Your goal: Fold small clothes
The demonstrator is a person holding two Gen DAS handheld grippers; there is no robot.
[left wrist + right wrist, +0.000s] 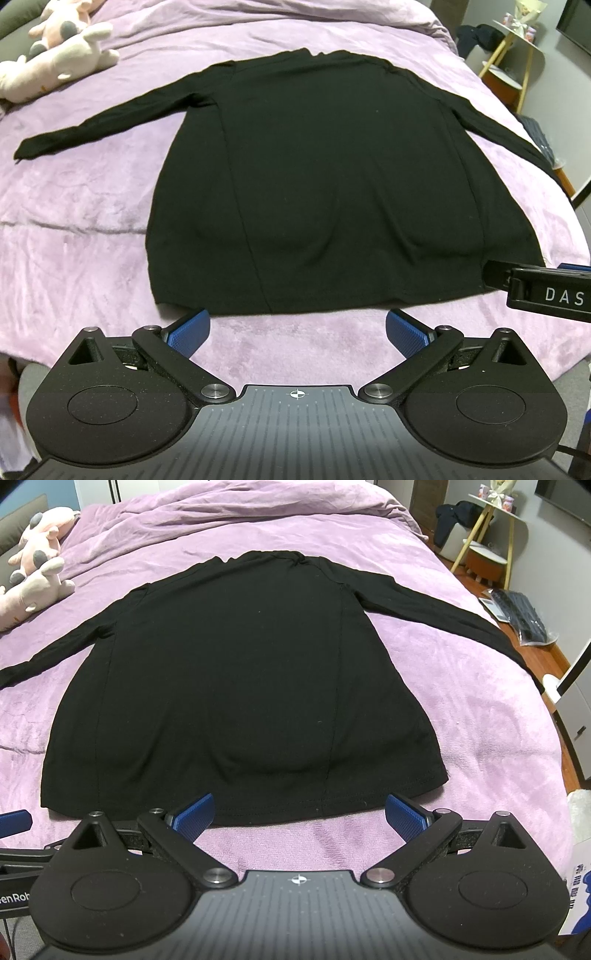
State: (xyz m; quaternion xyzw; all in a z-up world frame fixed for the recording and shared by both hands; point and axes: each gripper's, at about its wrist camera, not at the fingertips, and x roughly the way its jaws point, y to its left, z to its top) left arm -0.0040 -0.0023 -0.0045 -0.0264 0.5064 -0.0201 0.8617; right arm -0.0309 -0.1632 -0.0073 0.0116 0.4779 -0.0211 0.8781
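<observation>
A black long-sleeved shirt [314,177] lies flat on the purple bed, hem toward me, both sleeves spread outward; the same shirt [240,686] fills the right wrist view. My left gripper [297,330] hovers just short of the hem, wide open, nothing between its blue pads. My right gripper [300,814] also stands wide open at the hem, nearer the shirt's right corner. The right gripper's body [546,291] shows at the left wrist view's right edge, and a blue fingertip of the left gripper [14,821] shows at the right wrist view's left edge.
Plush toys [59,55] lie at the bed's far left, also plush toys [33,565]. The purple blanket [81,221] covers the bed. Off the right side stand a small stool [484,561], a keyboard [524,616] on the floor and a round table [517,44].
</observation>
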